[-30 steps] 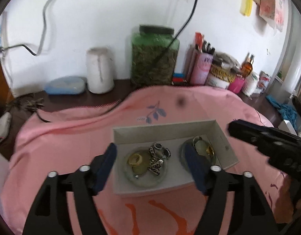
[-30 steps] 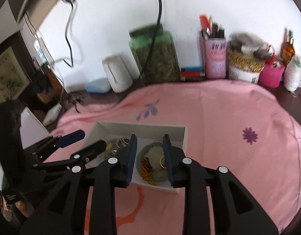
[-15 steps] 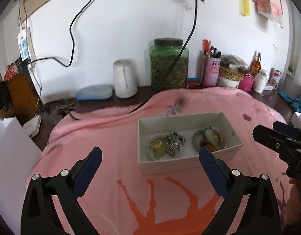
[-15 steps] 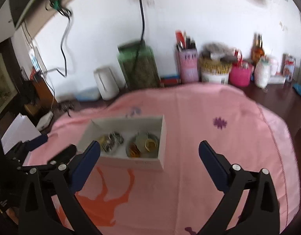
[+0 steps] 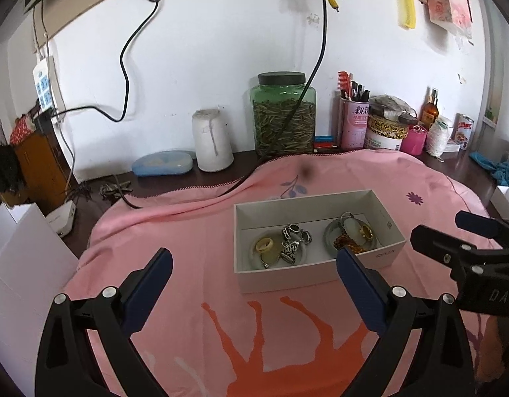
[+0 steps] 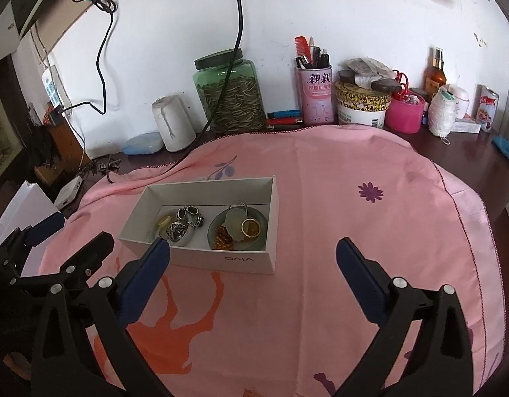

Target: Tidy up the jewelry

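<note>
Both wrist views, jewelry-sorting task, late stage. The left gripper (image 5: 254, 284) and the right gripper (image 6: 252, 269) are each held with the fingers spread wide apart and nothing between them, above the pink cloth (image 6: 337, 198). The white box (image 5: 307, 274) stands on the cloth ahead of both tools: in the left view just beyond the fingertips and slightly toward the right finger, in the right view ahead of the left finger. Inside it lie 2 shallow dishes. The left dish (image 5: 269, 258) carries silver-toned pieces (image 5: 294, 241) and a pale ring (image 5: 265, 244); the right dish (image 6: 237, 228) carries a gold ring (image 6: 251, 226), a pale flat pendant (image 6: 235, 221) and an amber-gold piece (image 6: 223, 240). No loose jewelry is visible on the cloth around the box in either view. Judged from this arrangement, the sorting by colour into the 2 dishes appears finished or nearly so; what may remain is only a lid or removal of the box, and no lid is visible. The green jar (image 6: 229, 96) and other clutter behind the cloth take no part.
</note>
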### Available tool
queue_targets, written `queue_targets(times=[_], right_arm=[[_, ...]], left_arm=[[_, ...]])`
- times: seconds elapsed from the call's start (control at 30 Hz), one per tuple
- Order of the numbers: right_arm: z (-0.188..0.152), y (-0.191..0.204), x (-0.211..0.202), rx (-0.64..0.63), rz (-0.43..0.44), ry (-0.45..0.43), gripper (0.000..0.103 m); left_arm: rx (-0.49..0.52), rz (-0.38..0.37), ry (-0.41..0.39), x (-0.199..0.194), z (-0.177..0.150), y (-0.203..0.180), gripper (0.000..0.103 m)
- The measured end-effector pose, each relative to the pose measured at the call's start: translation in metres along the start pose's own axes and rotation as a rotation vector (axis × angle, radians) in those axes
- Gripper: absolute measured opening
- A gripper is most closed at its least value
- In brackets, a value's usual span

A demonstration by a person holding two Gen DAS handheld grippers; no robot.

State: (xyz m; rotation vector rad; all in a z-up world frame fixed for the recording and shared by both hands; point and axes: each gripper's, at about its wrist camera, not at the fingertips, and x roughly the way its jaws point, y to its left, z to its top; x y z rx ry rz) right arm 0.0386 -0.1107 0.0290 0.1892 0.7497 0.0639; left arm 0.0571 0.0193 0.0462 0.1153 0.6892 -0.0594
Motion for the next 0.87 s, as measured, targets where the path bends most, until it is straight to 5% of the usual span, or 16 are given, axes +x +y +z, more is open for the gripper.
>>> queue_targets(times=[0.87], right_arm=[[-0.002, 0.011, -0.003, -0.05, -0.01, -0.008, 0.096]], left_arm=[[-0.045, 0.02, 0.028, -0.001, 0.001, 0.005, 0.097]])
